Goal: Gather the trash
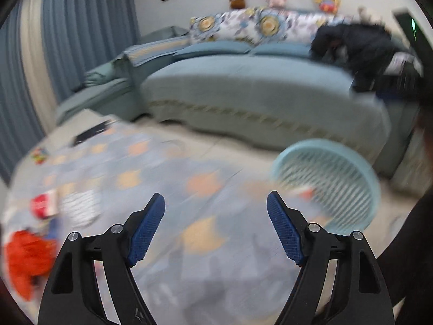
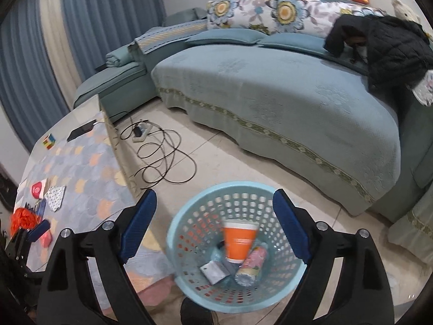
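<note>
A light blue slotted basket [image 2: 189, 224] stands on the floor beside the table; it holds an orange paper cup [image 2: 239, 241], a pink patterned can [image 2: 251, 265] and a grey wrapper [image 2: 213, 270]. My right gripper [image 2: 213, 205] is open and empty, right above the basket. My left gripper [image 1: 216, 208] is open and empty above the patterned tablecloth [image 1: 162, 189], with the basket [image 1: 338, 189] to its right. The left view is blurred. On the table's left end lie an orange crumpled item [image 1: 27, 260], a red-and-white packet [image 1: 43, 205] and a dotted cloth [image 1: 78, 208].
A teal sofa [image 2: 270, 89] with a dark jacket [image 2: 384, 46] fills the back. Black cables and a power strip [image 2: 143, 132] lie on the floor. A phone [image 2: 81, 131] and a cube toy [image 2: 49, 141] sit on the table's far end. Curtains hang at left.
</note>
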Available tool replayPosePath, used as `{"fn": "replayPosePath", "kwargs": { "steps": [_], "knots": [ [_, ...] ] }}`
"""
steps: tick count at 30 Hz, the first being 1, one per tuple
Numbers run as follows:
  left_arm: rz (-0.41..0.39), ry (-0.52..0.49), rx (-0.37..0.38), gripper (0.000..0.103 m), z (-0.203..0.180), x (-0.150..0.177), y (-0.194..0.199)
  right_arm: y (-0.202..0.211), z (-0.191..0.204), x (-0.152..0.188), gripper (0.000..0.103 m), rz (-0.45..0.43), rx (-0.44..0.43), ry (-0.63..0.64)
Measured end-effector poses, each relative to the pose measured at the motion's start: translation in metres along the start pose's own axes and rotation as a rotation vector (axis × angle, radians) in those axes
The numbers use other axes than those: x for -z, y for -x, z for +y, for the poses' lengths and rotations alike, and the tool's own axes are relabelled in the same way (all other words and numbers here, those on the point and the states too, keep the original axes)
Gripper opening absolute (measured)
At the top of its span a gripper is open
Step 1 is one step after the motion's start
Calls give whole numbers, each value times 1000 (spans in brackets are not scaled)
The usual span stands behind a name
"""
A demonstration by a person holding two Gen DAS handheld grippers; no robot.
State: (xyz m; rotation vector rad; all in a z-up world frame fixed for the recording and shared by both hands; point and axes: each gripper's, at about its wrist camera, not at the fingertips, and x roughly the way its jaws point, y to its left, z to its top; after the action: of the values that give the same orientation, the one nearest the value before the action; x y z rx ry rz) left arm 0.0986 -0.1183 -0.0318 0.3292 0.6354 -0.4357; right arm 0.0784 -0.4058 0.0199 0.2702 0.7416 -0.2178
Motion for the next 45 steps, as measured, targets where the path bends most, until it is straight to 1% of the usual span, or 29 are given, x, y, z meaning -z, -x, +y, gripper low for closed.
{"fn": "replayPosePath", "kwargs": {
  "steps": [3,4,5,6,7,8,9,10,12,15,17,19,21,25,26,27,28,29,30,31,34,37,38,40,41,42,43,44,45],
  "knots": [
    [52,-1,-128,76,53,31,17,-1,24,1,84,7,-24,41],
    [59,5,-163,76,67,34,23,-2,36,1,84,8,-39,59],
    [63,19,-220,76,89,41,30,-1,47,2,84,6,-58,75],
    [66,32,-255,76,100,44,35,-1,57,2,84,3,-77,91],
    [77,70,-323,76,122,49,41,0,72,3,84,-1,-105,117],
    [85,115,-371,76,139,52,46,1,85,3,84,-6,-125,141],
    [86,200,-423,77,165,56,53,2,104,5,84,-13,-150,180],
    [74,268,-443,78,185,59,59,2,117,6,84,-17,-165,206],
    [54,354,-485,81,216,66,66,4,147,12,84,-22,-208,267],
    [80,417,-533,81,253,75,65,5,197,26,84,-15,-291,350],
    [69,476,-508,81,268,82,66,6,222,36,84,-8,-331,396],
    [50,563,-442,81,286,85,61,8,252,51,84,-9,-364,460],
    [44,621,-393,81,292,92,55,7,276,64,84,-11,-388,515],
    [82,703,-322,80,295,103,39,-2,328,94,84,21,-449,630],
    [88,720,-298,78,295,105,36,-5,335,100,84,32,-453,649],
    [86,734,-272,67,295,107,36,-11,347,107,84,50,-458,676],
    [79,742,-244,54,295,107,37,-17,356,113,84,67,-460,695],
    [78,744,-220,49,295,107,37,-22,362,117,84,85,-463,710],
    [74,738,-209,37,294,105,40,-32,373,123,84,114,-462,734],
    [67,734,-212,32,294,106,43,-39,380,128,84,127,-454,748],
    [37,739,-195,28,293,105,56,-65,396,140,84,156,-421,779],
    [-8,746,-179,27,292,103,76,-89,408,150,84,166,-374,803],
    [-19,743,-176,27,291,103,82,-96,411,154,84,175,-363,804],
    [-47,734,-170,27,289,100,99,-102,410,154,83,182,-375,763],
    [-59,727,-171,27,289,99,105,-102,410,153,71,198,-384,749],
    [-74,718,-177,28,289,96,112,-100,411,153,45,201,-391,753],
    [-95,704,-192,28,289,93,121,-94,413,153,37,189,-381,784],
    [-111,695,-203,28,290,91,126,-88,414,154,35,167,-361,812],
    [-133,685,-219,28,291,89,133,-80,412,152,34,154,-389,804]
  ]
}}
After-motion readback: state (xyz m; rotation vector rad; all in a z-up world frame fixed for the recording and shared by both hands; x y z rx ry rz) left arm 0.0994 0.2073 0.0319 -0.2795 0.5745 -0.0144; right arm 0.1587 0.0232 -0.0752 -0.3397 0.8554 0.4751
